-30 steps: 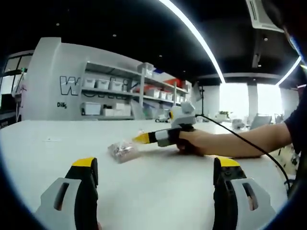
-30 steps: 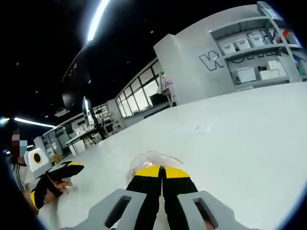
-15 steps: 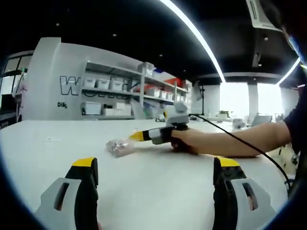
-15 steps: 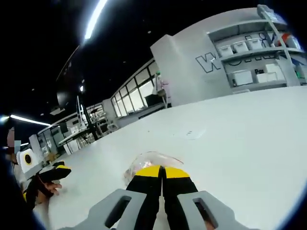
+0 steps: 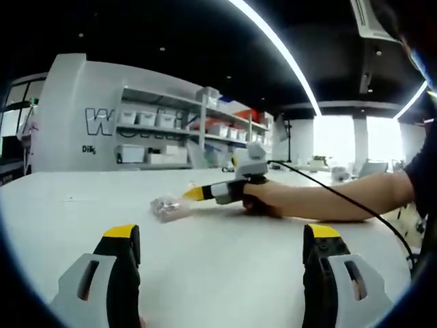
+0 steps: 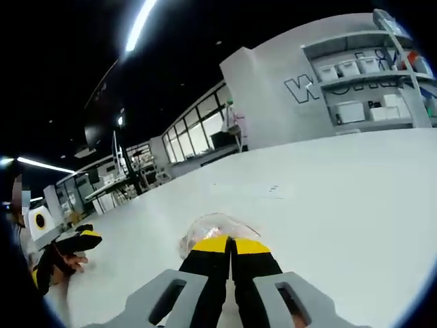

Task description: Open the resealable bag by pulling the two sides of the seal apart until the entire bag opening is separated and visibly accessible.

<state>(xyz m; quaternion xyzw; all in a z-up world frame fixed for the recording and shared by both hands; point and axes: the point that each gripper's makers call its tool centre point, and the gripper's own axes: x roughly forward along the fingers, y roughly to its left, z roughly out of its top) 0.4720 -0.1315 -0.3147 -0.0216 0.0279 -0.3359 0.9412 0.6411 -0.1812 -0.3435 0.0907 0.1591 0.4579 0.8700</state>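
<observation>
A small clear resealable bag (image 5: 168, 206) with pinkish contents lies on the white table (image 5: 225, 266), held at one edge by my right gripper (image 5: 191, 194), whose yellow tips are shut on it. In the right gripper view the bag (image 6: 215, 225) bulges just past my closed right gripper (image 6: 231, 240). My left gripper (image 5: 222, 236) stands open low over the table, well short of the bag, with nothing between its fingers (image 5: 121, 236). In the right gripper view the left gripper (image 6: 75, 240) rests at the far left, held by a hand.
A person's forearm (image 5: 328, 203) and a black cable (image 5: 355, 205) stretch across the table from the right. Shelves with white bins (image 5: 157, 137) line the far wall. A faint small mark (image 6: 273, 189) lies on the table beyond the bag.
My right gripper has drawn the bag slightly farther away and to the left across the table. The left gripper has stayed open in place.
</observation>
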